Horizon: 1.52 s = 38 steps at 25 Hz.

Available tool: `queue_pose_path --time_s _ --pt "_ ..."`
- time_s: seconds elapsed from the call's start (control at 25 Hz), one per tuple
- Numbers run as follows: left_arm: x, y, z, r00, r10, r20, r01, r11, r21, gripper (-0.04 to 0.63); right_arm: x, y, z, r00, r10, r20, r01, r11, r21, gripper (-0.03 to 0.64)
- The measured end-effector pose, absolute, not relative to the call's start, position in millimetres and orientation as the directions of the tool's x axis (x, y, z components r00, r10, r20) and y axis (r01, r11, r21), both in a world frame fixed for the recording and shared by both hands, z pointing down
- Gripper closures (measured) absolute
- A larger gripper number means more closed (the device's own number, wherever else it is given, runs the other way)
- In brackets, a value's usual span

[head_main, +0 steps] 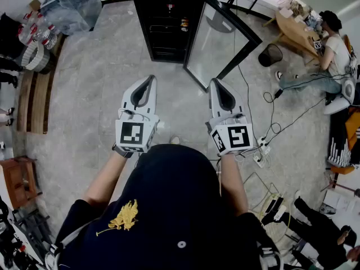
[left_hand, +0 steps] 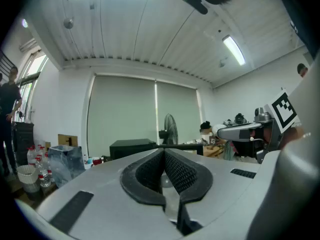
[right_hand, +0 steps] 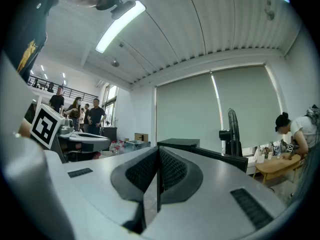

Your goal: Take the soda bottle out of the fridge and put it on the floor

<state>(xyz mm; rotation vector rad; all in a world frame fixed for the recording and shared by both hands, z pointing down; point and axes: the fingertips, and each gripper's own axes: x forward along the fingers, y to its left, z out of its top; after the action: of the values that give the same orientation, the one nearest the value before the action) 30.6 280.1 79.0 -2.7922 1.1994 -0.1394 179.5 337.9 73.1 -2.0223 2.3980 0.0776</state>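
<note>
1. Left gripper (head_main: 151,79) is held at 11 o'clock of the body, jaws pressed together, nothing pinched.
2. Right gripper (head_main: 215,82) is held at 1 o'clock, jaws pressed together, empty.
3. Fridge (head_main: 166,38) is seen at 12 o'clock, well apart from both grippers, with door (head_main: 219,38) swung open toward 1 o'clock.
4. Small items (head_main: 170,7) are seen on the fridge shelves; the soda bottle cannot be singled out.

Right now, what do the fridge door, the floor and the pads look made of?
Door: a clear glass pane in a black frame, likely metal or plastic; grey floor seems to show through it.
Floor: grey stone-like tile, mottled, mostly matte, with faint seams.
Pads: black, probably rubber; fine ribbed texture, dull finish.
</note>
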Motion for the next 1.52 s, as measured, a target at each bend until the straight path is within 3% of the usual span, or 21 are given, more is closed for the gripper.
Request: queue_pose_path --time_s 0.24,0.72,0.8,1.04,1.28,1.4,1.52 --pt "39.8 292.9 90.9 0.716 -0.694 0.080 -0.674 -0.716 -0.183 0.575 182.6 343.0 82.6 -0.171 -0.985 -0.010 -0.985 0.171 0.017 0.623" --pt "21.2 283.2 95.5 0.673 -0.731 0.114 -0.703 -0.680 -0.209 0.575 183.4 330.7 92.8 -0.193 -0.981 0.019 -0.981 0.193 -0.037 0.616" --pt "19.1 282.1 96.1 0.661 -0.741 0.117 -0.714 -0.670 -0.204 0.575 184.5 327.8 96.7 -0.204 -0.979 0.024 -0.978 0.202 -0.061 0.510" --pt "-0.2 275.2 91.9 0.613 -0.782 0.116 -0.764 -0.623 -0.168 0.575 178.9 303.2 117.5 -0.272 -0.959 0.076 -0.955 0.259 -0.141 0.296" --pt "-20.6 250.1 103.8 0.561 -0.810 0.168 -0.791 -0.585 -0.181 0.575 165.2 265.6 141.3 -0.324 -0.936 0.141 -0.938 0.299 -0.173 0.241" --pt "-30.7 218.5 101.7 0.537 -0.830 0.151 -0.808 -0.557 -0.192 0.575 159.3 238.8 148.8 -0.322 -0.933 0.160 -0.937 0.290 -0.197 0.196" --pt "-48.0 173.5 94.1 0.521 -0.844 0.129 -0.818 -0.536 -0.208 0.575 151.9 205.0 150.2 -0.320 -0.935 0.155 -0.932 0.281 -0.231 0.193"
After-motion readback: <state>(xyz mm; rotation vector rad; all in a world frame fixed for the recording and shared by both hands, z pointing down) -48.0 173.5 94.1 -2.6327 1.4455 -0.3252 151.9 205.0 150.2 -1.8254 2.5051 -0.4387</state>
